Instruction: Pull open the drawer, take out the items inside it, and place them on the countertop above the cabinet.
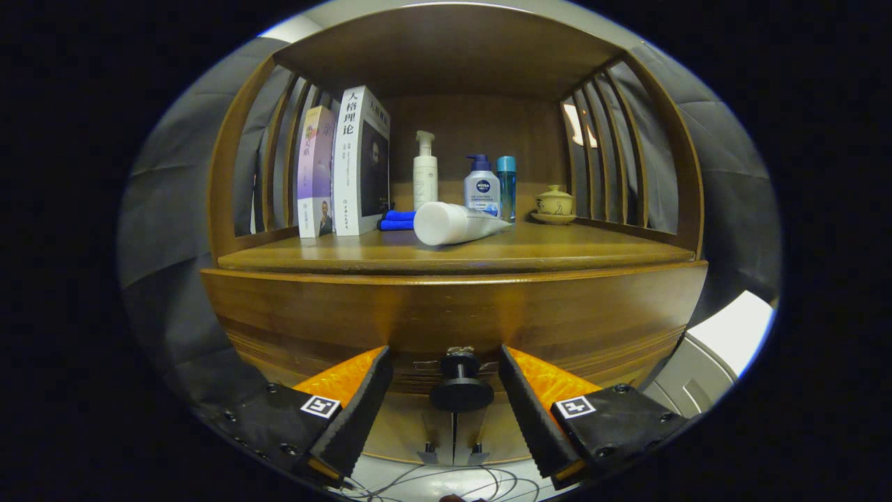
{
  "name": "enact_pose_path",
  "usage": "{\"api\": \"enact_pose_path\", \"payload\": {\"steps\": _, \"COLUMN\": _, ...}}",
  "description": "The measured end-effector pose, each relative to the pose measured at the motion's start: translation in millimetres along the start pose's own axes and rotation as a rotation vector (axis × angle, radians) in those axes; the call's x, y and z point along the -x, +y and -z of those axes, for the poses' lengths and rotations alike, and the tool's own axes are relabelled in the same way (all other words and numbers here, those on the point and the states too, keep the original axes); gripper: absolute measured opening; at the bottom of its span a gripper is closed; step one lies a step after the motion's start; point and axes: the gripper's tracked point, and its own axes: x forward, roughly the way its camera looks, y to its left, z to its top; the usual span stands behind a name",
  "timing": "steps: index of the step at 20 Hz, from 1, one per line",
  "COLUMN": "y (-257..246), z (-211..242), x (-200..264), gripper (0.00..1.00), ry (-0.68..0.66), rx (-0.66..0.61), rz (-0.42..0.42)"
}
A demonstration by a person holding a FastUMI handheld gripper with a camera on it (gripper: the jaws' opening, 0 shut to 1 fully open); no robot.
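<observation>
In the gripper view, "NIVEA" can be read on the blue-capped pump bottle (481, 187) standing at the back of the countertop (557, 245); Chinese characters are printed on the white book's (359, 160) spine. The drawer (313, 317), of glossy brown wood, is seen shut just below the countertop. Its dark round knob (460, 385) is flanked by the gripper (444, 373), whose fingers are spread apart, touching nothing.
</observation>
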Motion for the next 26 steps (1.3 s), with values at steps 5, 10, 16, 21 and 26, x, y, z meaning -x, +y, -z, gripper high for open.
{"api": "enact_pose_path", "payload": {"steps": 5, "y": 1, "z": -3, "x": -3, "gripper": 0.96, "ry": 0.002, "rx": -0.022, "rz": 0.009}}
{"api": "enact_pose_path", "payload": {"steps": 10, "y": -10, "z": 16, "x": 1, "gripper": 0.96, "ry": 0.083, "rx": -0.071, "rz": 0.010}}
{"api": "enact_pose_path", "payload": {"steps": 16, "y": -22, "z": 4, "x": 57, "gripper": 0.96, "ry": 0.062, "rx": -0.075, "rz": 0.004}}
{"api": "enact_pose_path", "payload": {"steps": 21, "y": -13, "z": -46, "x": 129, "gripper": 0.96, "ry": -0.049, "rx": -0.106, "rz": -0.064}}
{"api": "enact_pose_path", "payload": {"steps": 26, "y": -35, "z": -72, "x": 198, "gripper": 0.96, "ry": -0.150, "rx": -0.087, "rz": -0.045}}
